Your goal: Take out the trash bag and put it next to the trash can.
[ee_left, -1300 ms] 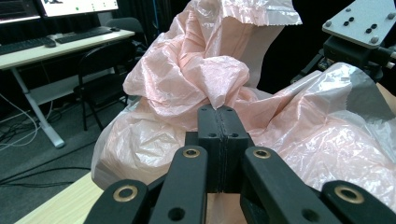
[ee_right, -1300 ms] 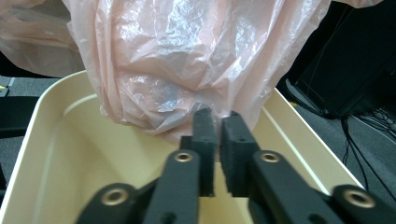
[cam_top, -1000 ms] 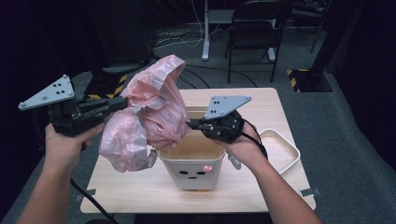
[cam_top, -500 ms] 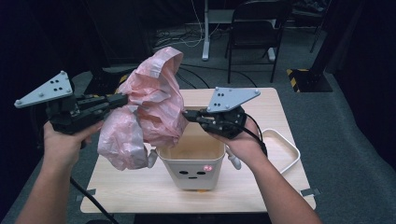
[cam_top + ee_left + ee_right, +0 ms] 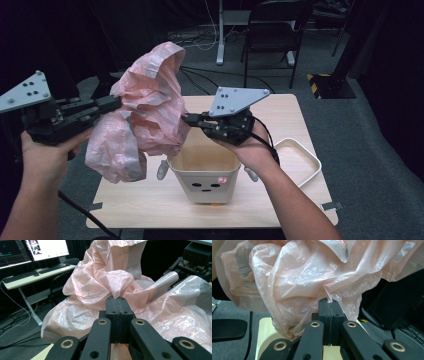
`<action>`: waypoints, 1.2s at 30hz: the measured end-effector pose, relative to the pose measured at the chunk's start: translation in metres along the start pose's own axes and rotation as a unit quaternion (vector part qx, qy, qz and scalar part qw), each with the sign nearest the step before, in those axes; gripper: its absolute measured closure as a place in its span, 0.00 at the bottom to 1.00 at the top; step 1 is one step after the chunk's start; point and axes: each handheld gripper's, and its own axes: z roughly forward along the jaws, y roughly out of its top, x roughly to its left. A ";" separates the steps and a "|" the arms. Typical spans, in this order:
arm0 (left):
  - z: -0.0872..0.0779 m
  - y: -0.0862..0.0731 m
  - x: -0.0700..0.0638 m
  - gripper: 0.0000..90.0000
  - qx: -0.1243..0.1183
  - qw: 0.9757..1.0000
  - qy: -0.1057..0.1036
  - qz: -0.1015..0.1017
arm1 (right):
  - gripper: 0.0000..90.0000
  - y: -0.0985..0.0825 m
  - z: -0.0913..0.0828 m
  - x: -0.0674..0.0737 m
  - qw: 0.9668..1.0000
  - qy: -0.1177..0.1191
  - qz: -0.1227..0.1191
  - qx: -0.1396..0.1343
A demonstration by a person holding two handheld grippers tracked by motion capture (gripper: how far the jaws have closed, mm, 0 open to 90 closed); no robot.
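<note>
A crumpled pink plastic bag point(image 5: 150, 105) hangs in the air between both grippers, above and left of a cream bin with a face point(image 5: 206, 172). My left gripper point(image 5: 117, 102) comes in from the left and is shut on the pink plastic bag's edge point(image 5: 117, 293). My right gripper point(image 5: 186, 119) reaches from the right over the bin's mouth and is shut on another part of the bag point(image 5: 329, 293). In both gripper views the black jaws are pressed together with thin film pinched at their tips. The bag's lower fold droops beside the bin's left side.
A white tray point(image 5: 300, 160) lies at the right of the wooden table point(image 5: 280, 112). Behind the table stand a black chair point(image 5: 275, 30) and a pole base. A desk with monitors point(image 5: 35, 250) is off to the left side.
Both grippers have lifted the bag higher above the bin. The bag's top has billowed upward, and the right gripper has moved up and leftward over the bin's mouth.
</note>
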 end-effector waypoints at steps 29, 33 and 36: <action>-0.018 0.005 0.005 1.00 -0.005 1.000 0.019 -0.001 | 1.00 0.014 0.030 0.006 1.000 0.022 -0.008 -0.007; -0.018 0.001 0.009 1.00 -0.003 1.000 0.023 -0.006 | 1.00 0.010 0.035 0.006 1.000 0.029 -0.005 -0.004; -0.018 -0.002 0.011 1.00 -0.002 1.000 0.025 -0.010 | 1.00 0.006 0.039 0.006 0.999 0.033 -0.004 0.002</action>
